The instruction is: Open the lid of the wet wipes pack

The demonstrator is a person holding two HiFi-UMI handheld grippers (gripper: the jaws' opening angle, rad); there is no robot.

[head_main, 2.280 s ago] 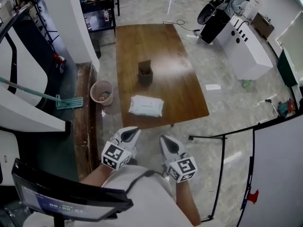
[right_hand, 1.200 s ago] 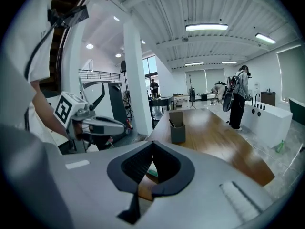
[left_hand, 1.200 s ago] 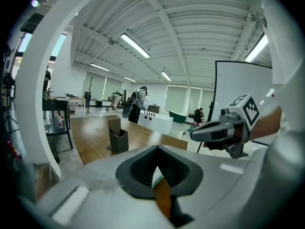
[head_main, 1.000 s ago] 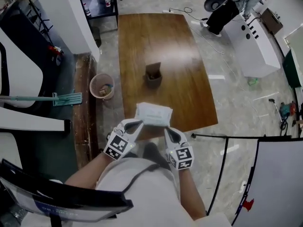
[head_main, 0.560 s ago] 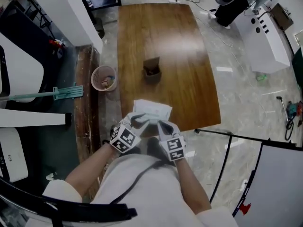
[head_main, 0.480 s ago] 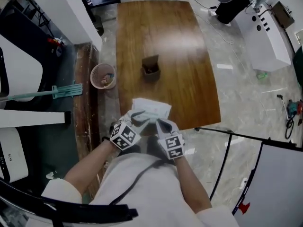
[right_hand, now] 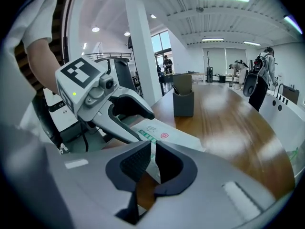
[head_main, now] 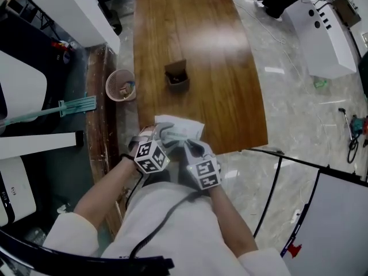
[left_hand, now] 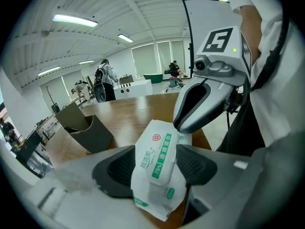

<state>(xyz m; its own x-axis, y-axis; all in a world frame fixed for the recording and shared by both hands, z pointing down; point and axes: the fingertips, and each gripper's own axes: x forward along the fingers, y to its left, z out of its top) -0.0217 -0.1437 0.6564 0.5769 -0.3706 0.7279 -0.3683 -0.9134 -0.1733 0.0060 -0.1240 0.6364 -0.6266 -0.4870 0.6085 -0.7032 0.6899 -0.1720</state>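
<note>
Left gripper view: the left gripper jaws have just been opening and are being held wide, astride the wet wipes pack at the near edge of the table. Both grippers have been lowered to the pack, so lid-opening is judged to be only starting. The pack's edge is being pinched between the narrow jaws of the right gripper. "75%" is being shown on the green label.

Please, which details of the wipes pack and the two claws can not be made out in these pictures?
Head view: left claw and right claw cover the near part of the wet wipes pack.
Left claw view: its jaws, just opened, stand either side of the lid; the right claw hides the pack's far end.
Brown box: contents too small in head view, side-on in both claw views.
</note>
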